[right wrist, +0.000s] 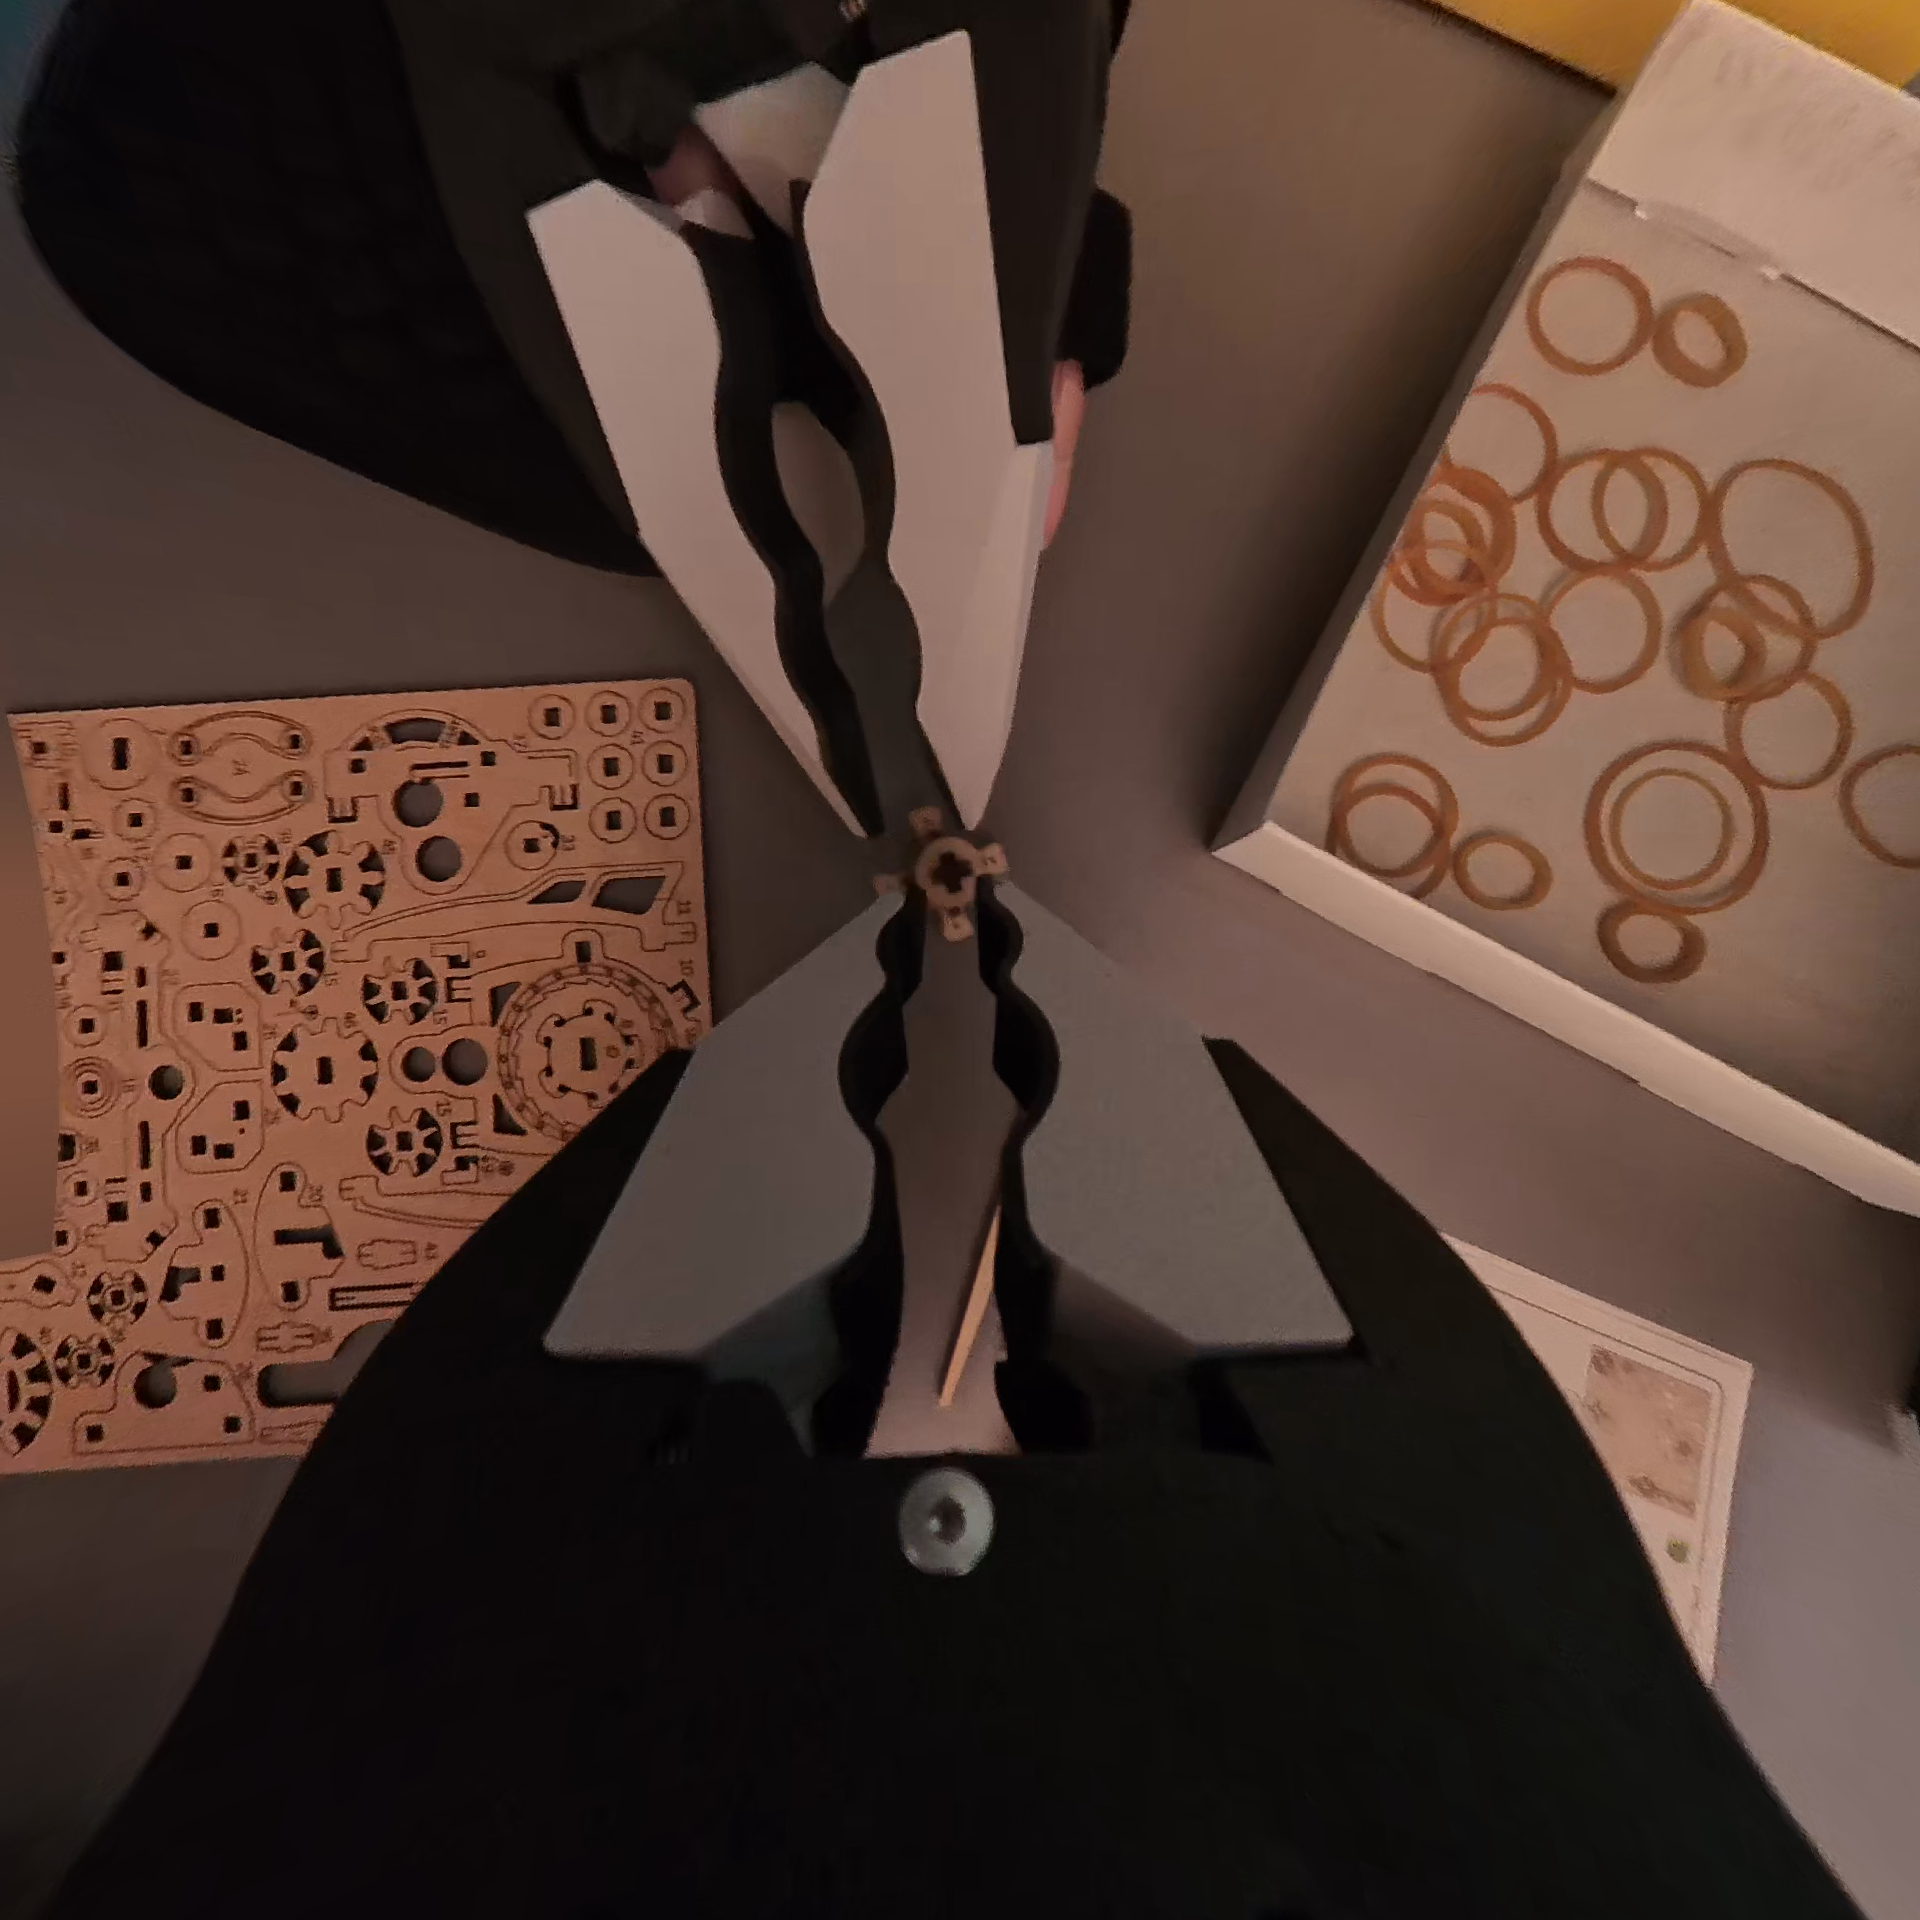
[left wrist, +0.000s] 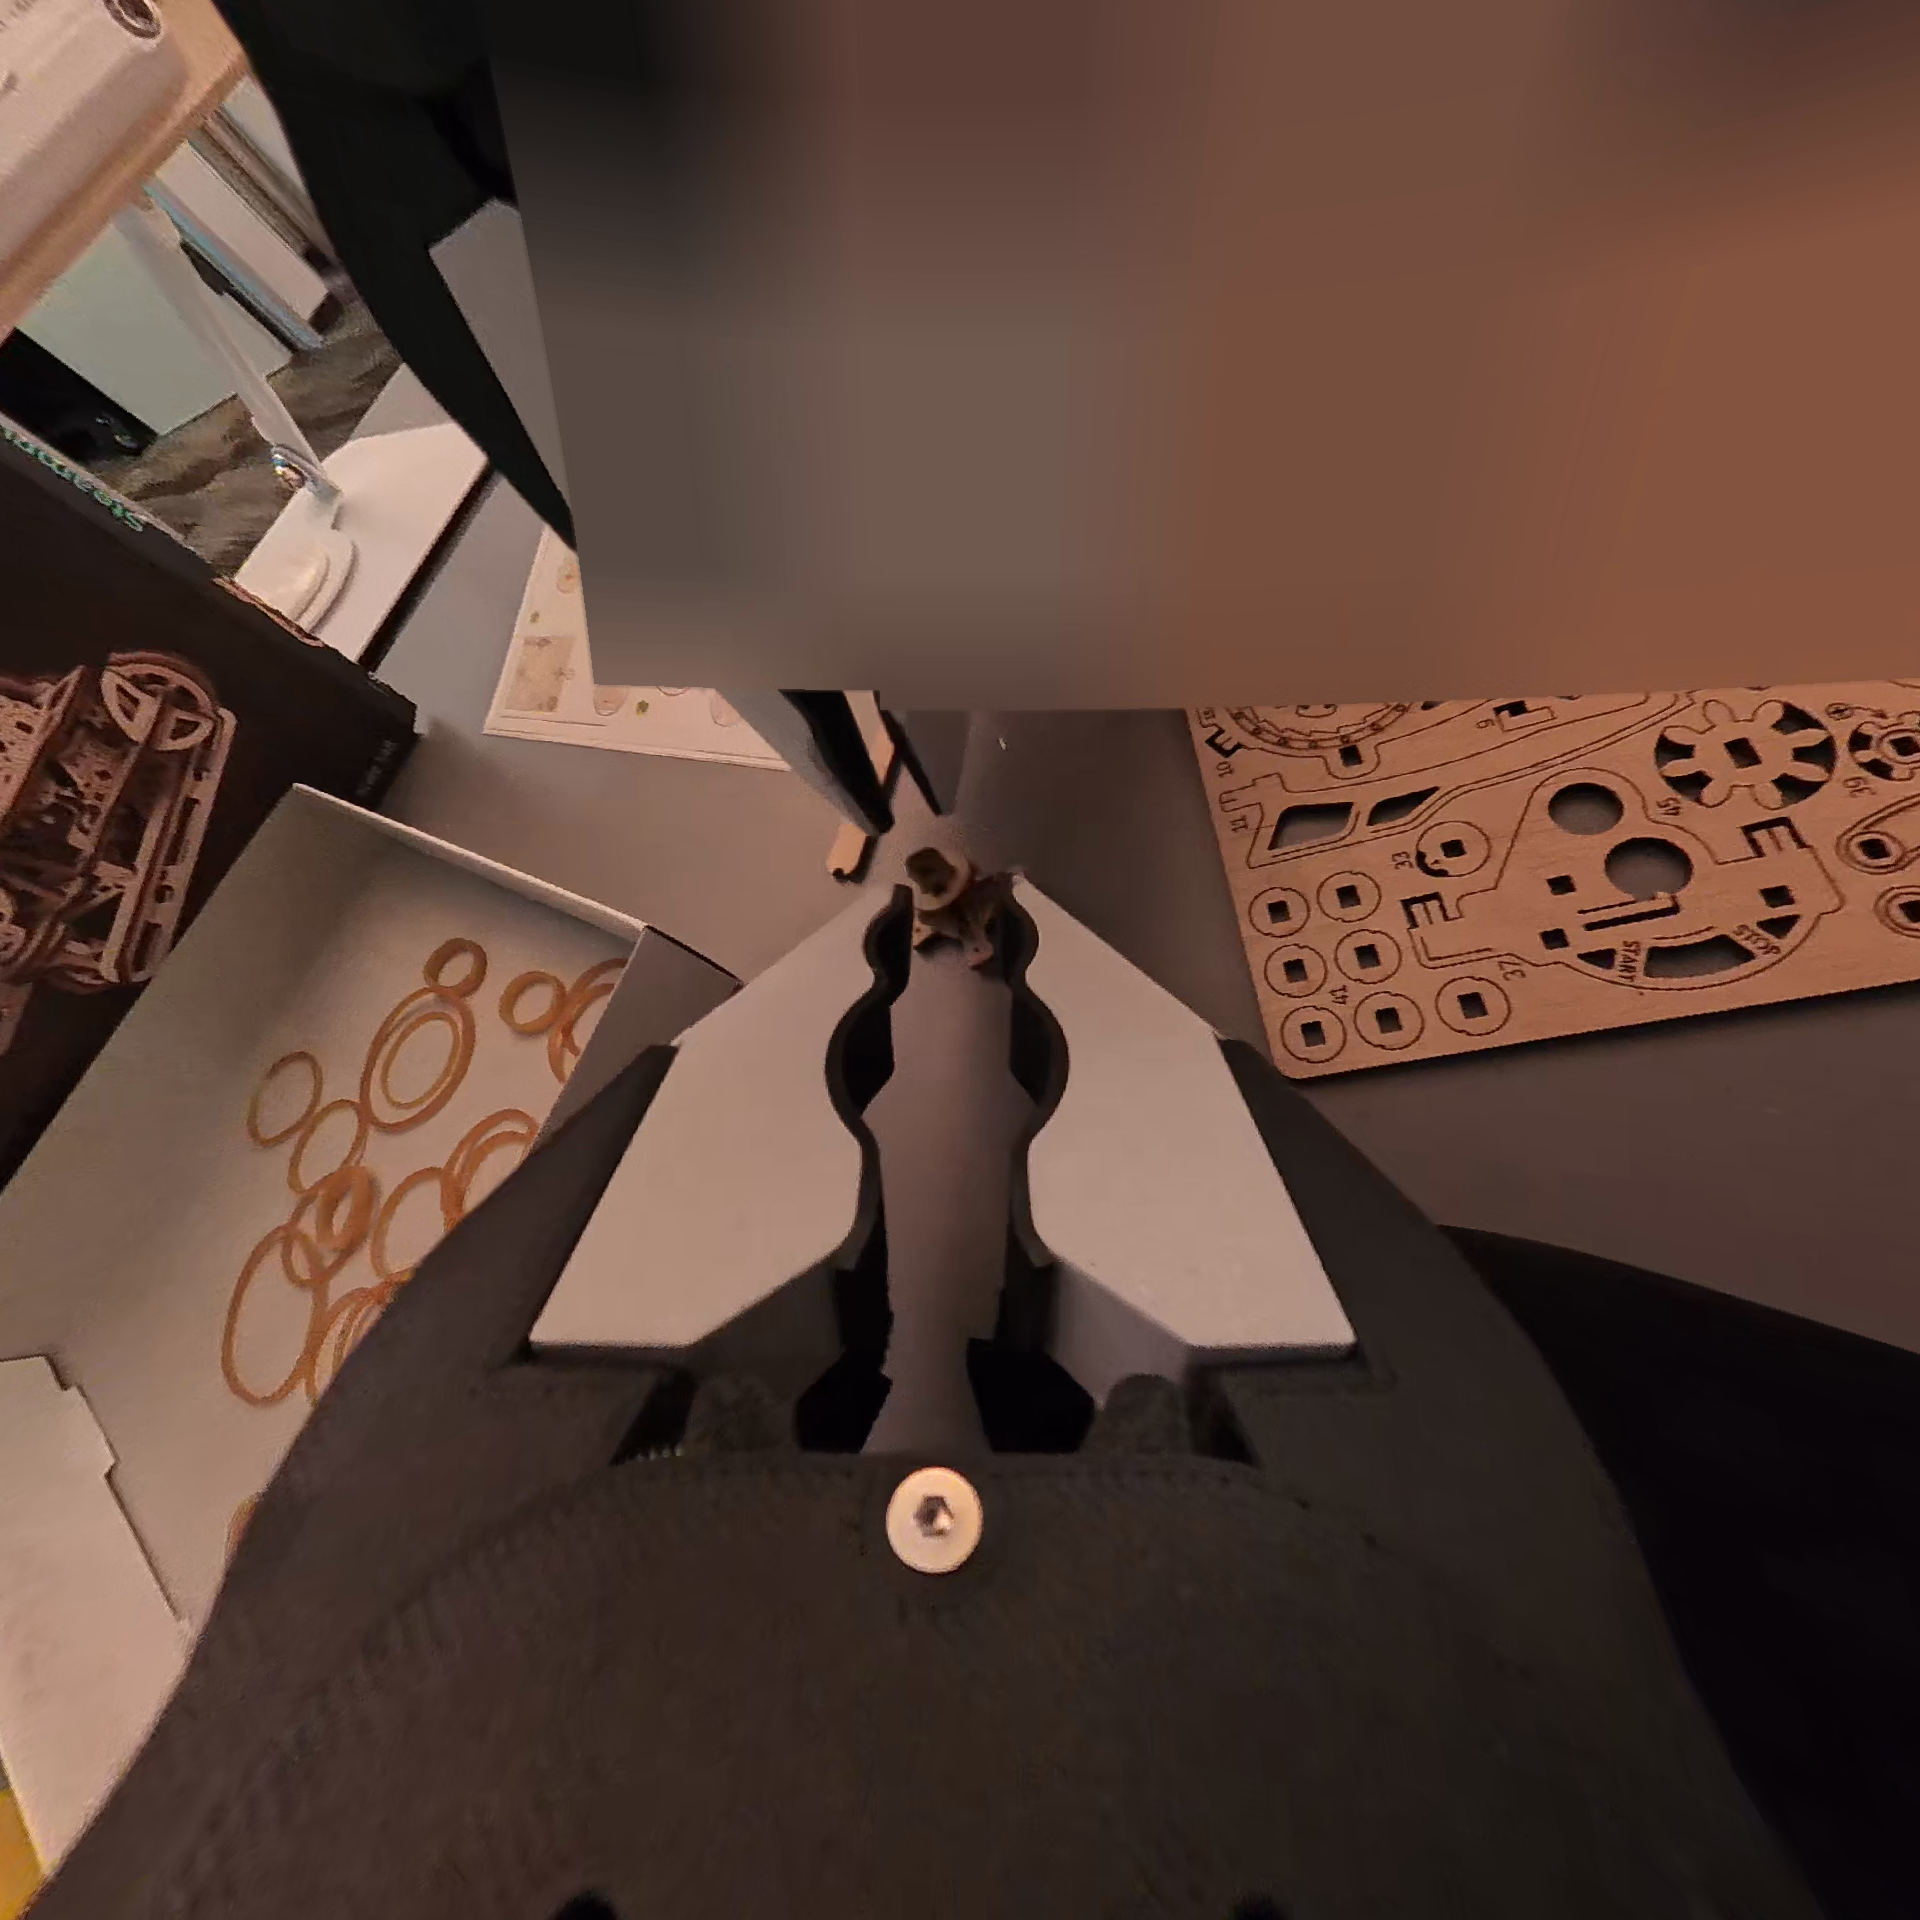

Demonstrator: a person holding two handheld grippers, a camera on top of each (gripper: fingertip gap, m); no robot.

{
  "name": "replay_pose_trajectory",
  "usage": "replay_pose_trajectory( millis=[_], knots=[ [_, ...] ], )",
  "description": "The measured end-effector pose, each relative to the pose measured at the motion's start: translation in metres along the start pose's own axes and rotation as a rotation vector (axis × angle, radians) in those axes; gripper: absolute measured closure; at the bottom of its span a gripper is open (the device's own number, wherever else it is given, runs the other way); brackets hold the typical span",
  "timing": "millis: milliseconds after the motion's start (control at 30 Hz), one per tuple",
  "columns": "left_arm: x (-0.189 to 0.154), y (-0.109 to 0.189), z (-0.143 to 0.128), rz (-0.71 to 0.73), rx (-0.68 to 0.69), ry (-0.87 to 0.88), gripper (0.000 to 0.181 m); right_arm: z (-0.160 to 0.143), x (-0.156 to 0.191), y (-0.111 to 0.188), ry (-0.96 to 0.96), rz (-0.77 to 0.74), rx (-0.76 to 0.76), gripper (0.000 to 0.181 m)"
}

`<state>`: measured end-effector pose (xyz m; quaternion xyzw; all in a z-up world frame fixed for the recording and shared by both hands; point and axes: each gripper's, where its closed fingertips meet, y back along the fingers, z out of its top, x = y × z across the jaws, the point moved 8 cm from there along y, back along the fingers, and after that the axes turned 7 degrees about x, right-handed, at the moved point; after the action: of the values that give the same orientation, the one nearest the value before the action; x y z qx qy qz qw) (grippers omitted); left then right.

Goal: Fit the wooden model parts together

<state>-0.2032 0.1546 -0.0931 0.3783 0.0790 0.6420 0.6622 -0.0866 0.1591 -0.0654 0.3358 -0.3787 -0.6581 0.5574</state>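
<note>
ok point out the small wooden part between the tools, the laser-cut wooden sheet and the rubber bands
small wooden part (right wrist: 943, 871): right wrist view, its round hub
laser-cut wooden sheet (right wrist: 436, 914): right wrist view, uncut wood near the middle
rubber bands (right wrist: 1792, 545): right wrist view, rim of a large band

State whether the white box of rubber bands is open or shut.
Open: the white box has no lid over it, and the loose rubber bands inside show.

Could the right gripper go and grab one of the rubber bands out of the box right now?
Probably not yet. The right gripper is shut on the small wooden part, which the left gripper pinches too. The rubber bands lie uncovered in the open box, so it looks free once released.
</note>
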Motion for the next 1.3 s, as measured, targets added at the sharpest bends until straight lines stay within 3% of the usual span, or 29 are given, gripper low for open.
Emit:
replay_pose_trajectory(
  millis=[233, 533, 1167, 1300],
  knots=[
    [0.004, -0.001, -0.003, -0.009, 0.011, 0.038, 0.170, -0.005, -0.001, -0.007, 0.007, 0.015, 0.025, 0.176],
    [0.015, 0.002, -0.002, -0.059, -0.044, 0.163, 0.175, -0.005, -0.005, -0.006, -0.022, 0.062, -0.058, 0.175],
    [0.009, -0.008, -0.002, -0.007, 0.031, 0.088, 0.181, -0.009, -0.007, -0.012, -0.041, 0.075, -0.026, 0.170],
    [0.010, -0.007, -0.003, 0.012, 0.034, 0.094, 0.178, -0.004, -0.009, -0.001, -0.146, 0.069, -0.085, 0.165]
  ],
)
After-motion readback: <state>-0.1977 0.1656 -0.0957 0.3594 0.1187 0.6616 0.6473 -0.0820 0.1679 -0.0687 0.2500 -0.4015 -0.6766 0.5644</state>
